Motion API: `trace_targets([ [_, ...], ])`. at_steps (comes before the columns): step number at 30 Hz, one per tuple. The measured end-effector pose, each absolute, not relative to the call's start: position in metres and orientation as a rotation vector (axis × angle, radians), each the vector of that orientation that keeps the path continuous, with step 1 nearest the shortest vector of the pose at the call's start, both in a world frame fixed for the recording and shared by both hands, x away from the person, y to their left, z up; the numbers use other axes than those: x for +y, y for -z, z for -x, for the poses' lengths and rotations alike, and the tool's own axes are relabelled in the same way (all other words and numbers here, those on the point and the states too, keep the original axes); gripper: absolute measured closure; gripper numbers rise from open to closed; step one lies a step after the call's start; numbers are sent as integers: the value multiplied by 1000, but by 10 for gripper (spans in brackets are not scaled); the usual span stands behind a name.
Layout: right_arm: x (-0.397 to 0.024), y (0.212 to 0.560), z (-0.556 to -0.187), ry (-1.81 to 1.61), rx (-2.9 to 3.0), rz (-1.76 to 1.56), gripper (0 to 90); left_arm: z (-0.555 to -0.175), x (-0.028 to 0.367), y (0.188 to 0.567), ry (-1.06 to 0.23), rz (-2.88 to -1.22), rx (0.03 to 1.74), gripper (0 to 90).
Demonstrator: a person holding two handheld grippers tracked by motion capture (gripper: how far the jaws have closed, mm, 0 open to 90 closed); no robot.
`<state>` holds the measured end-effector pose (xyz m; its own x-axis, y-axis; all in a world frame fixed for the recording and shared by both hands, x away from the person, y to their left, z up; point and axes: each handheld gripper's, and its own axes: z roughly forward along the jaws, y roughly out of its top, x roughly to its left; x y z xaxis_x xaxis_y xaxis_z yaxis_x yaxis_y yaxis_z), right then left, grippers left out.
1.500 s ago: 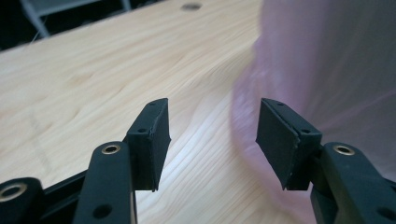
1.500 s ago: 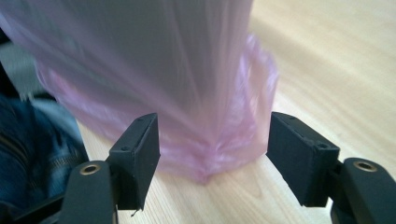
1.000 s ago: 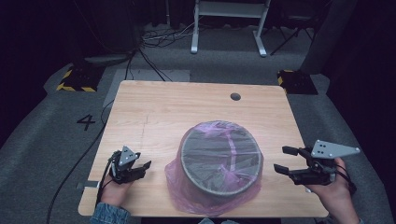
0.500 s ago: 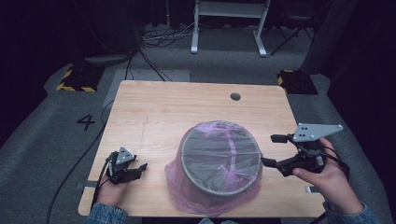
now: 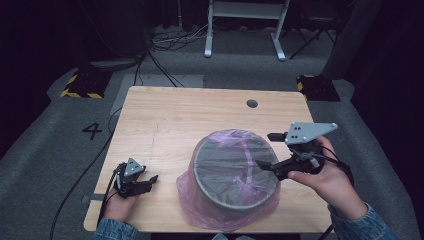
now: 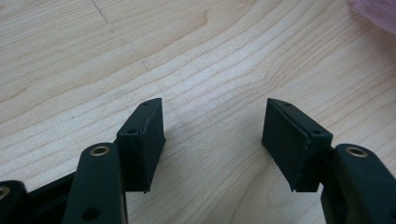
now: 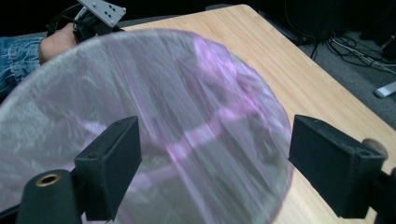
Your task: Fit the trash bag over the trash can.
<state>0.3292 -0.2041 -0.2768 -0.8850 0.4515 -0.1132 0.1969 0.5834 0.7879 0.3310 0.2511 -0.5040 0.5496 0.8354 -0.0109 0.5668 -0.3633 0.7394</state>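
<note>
Wooden table (image 5: 165,125), seen from above, fills the middle of the high view; a round cable hole (image 5: 252,103) sits near its far edge, at upper centre. The bin (image 5: 235,175), a grey round tub, stands at lower centre, close to the near edge, where both hands can reach it. The pink bag (image 5: 200,200) lines it: the film stretches across the mouth and its slack skirt hangs outside the wall down to the tabletop, so the liner appears fitted but not yet tidied.

Right gripper (image 5: 267,150), at centre right, hangs over the bin's right rim with jaws spread wide and nothing between them; they have just been opening. In the right gripper view the taut pink film (image 7: 187,121) lies below and beyond the two black jaws, untouched. This pose suggests an approach to pinch the film at the rim.

Left gripper (image 5: 150,178), at lower left, lies low over bare wood beside the bag's skirt. Its jaws, which have just been opening, stand apart and empty, the left gripper view showing wood grain (image 6: 215,93) between them and a corner of the bag at upper right. It seems parked, ready to steady that side.
</note>
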Motion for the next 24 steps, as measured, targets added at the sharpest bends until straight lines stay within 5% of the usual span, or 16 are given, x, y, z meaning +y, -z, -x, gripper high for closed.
trace_targets([
  [3,-193,275,-330,-1206,2594,-519,375,-331,251,504,-483,-2075,1125,387],
  [9,-171,275,-338,-1165,2626,-584,236,-331,251,504,-483,-2074,1125,387],
  [24,-128,297,-358,-1293,2503,-665,204,-331,251,504,-483,-2075,1126,378],
])
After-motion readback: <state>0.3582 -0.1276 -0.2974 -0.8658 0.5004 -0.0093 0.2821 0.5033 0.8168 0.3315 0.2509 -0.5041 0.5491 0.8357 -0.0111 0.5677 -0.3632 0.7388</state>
